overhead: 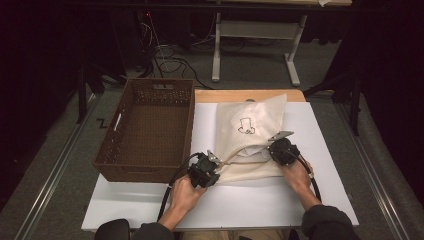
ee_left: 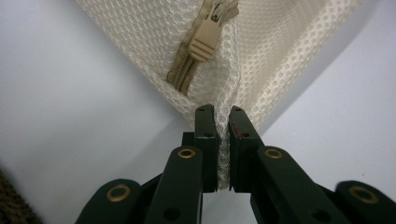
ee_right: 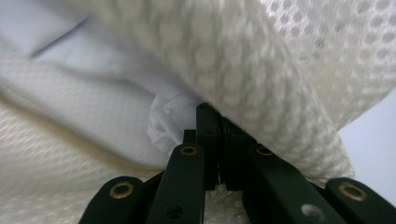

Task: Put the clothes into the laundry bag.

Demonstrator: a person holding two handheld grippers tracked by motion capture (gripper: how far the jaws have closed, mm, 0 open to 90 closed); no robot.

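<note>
Mesh bag (overhead: 252, 135) lies on the white tabletop (overhead: 325, 190) beside a basket (overhead: 150, 130). The left tool (ee_left: 223, 122) is clamped on its corner near the zipper (ee_left: 201, 46). The right tool (ee_right: 219, 122) is clamped on its fabric.

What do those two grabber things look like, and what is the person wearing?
Both grippers, left and right, are black and blocky, with brass rivets on the jaws, a grey three-cornered plate on top and a black cable trailing back. The person wears dark sleeves.

Black grippers (overhead: 215, 167), brass-ringed fingers (ee_left: 206, 140), dark sleeves (overhead: 327, 220).
</note>
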